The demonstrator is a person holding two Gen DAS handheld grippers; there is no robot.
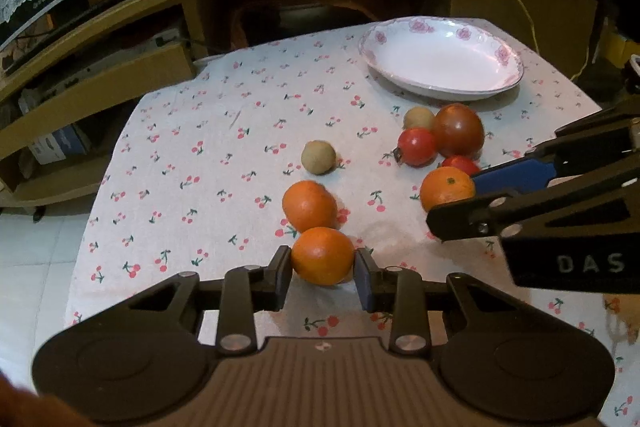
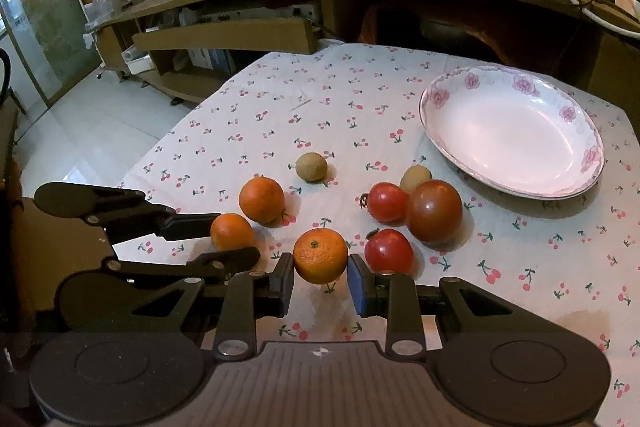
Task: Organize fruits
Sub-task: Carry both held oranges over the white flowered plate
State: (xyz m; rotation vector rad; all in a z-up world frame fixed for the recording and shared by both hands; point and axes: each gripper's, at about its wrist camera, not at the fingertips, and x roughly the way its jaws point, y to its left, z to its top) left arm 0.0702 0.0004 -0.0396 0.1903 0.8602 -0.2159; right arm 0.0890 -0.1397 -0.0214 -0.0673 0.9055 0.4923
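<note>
- Left wrist view: our left gripper (image 1: 323,269) has its 2 fingers on either side of an orange (image 1: 322,255); the pads look to be touching its flanks, so we judge it grasped, though lightly.
- Right wrist view: our right gripper (image 2: 321,277) brackets a second orange (image 2: 320,255), the one with the green stem scar on top. The left pad meets the peel; a sliver of gap shows at the right pad, so we cannot tell whether the grip is closed on it.
- Beyond the left fingers, a third orange (image 1: 309,205) sits just behind the held one, nearly touching it. A small tan fruit (image 1: 318,157) lies farther ahead.
- Ahead and right of the right fingers sit 2 red tomatoes (image 2: 388,203) (image 2: 389,251), a darker tomato (image 2: 435,210) and another tan fruit (image 2: 415,177). The flowered plate (image 2: 436,99) lies beyond them, holding nothing.
- Risks, as we judge them: round, smooth-skinned fruit can squirt forward from flat pads if we squeeze off-centre. Lifting the left orange may nudge its neighbour and set it rolling on the cherry-print cloth (image 1: 200,155). The 2 grippers are near each other, so crossing paths toward the plate could make them collide.
</note>
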